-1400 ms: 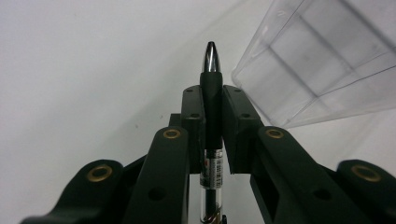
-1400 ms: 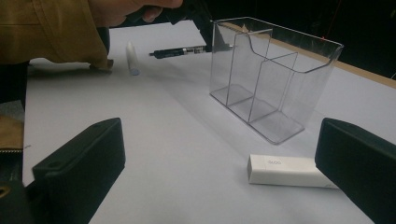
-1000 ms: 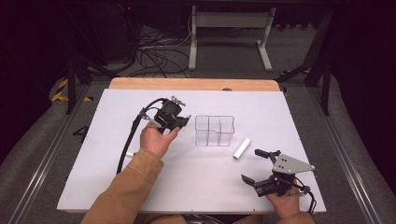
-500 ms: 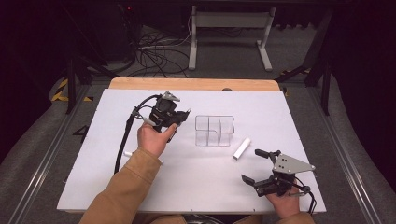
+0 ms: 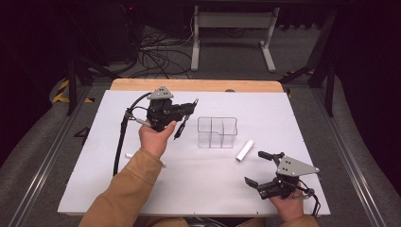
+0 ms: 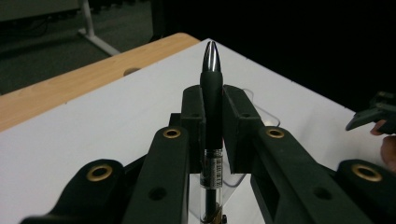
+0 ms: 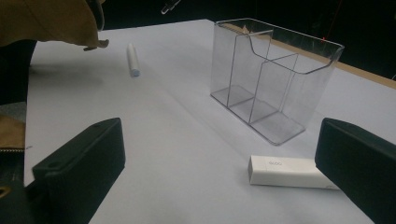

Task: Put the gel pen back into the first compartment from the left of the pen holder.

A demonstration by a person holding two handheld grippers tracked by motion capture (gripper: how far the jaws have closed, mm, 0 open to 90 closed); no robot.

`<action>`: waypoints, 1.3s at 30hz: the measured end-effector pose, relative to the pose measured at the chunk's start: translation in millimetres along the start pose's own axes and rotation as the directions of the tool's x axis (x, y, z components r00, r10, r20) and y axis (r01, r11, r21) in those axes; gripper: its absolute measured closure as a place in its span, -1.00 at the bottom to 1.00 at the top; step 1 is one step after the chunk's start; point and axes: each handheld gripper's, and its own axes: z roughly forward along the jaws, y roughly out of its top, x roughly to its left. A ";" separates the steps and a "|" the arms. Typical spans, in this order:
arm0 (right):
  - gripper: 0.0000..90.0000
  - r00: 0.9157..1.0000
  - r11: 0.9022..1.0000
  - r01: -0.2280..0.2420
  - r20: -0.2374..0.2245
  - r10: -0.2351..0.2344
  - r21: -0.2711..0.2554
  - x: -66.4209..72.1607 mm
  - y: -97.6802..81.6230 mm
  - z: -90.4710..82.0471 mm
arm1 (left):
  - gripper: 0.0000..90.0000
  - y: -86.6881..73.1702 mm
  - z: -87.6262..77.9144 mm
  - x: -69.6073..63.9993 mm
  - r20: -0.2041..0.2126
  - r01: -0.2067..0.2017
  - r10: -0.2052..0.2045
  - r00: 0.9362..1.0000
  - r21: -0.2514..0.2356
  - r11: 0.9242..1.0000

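Left tool clamps a black-grip, clear-barrelled pen with metal tip, raised left of the clear, compartmented plastic organiser. Right tool gapes wide near the white rectangular eraser on the matte white surface.

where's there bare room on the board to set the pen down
The widest bare patch is the near middle of the white board, between the sleeve and the right tongs. The far right corner beyond the clear organizer is also bare. It is crowded where the white eraser lies beside the organizer, and where the left tongs hold the pen.
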 end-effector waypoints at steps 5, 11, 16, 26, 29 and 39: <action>-0.95 1.000 1.000 0.002 0.000 -0.002 0.000 0.0 0.0 0.2 | 0.78 1.9 -2.5 -2.8 0.045 -0.020 0.024 0.999 -0.071 0.997; -0.95 1.000 1.000 0.001 0.000 -0.001 0.000 0.2 0.1 -0.3 | 0.78 3.2 -2.1 -5.6 0.070 -0.047 0.057 0.996 -0.138 0.989; -0.95 1.000 1.000 0.000 0.000 0.000 0.002 0.3 0.1 -0.5 | 0.78 3.0 1.8 -6.8 0.048 -0.104 0.116 0.992 -0.198 0.975; -0.95 1.000 1.000 0.004 0.002 -0.004 0.002 0.1 0.0 -0.9 | 0.78 3.6 12.3 -8.4 0.064 -0.138 0.161 0.985 -0.279 0.950; -0.95 1.000 1.000 0.005 0.001 -0.005 0.000 0.3 0.1 -1.0 | 0.78 3.5 13.6 -7.1 0.071 -0.126 0.152 0.986 -0.284 0.951; -0.95 1.000 1.000 0.001 -0.002 -0.001 0.001 0.5 0.1 -0.6 | 0.78 3.0 20.6 -3.2 0.113 -0.076 0.113 0.987 -0.289 0.954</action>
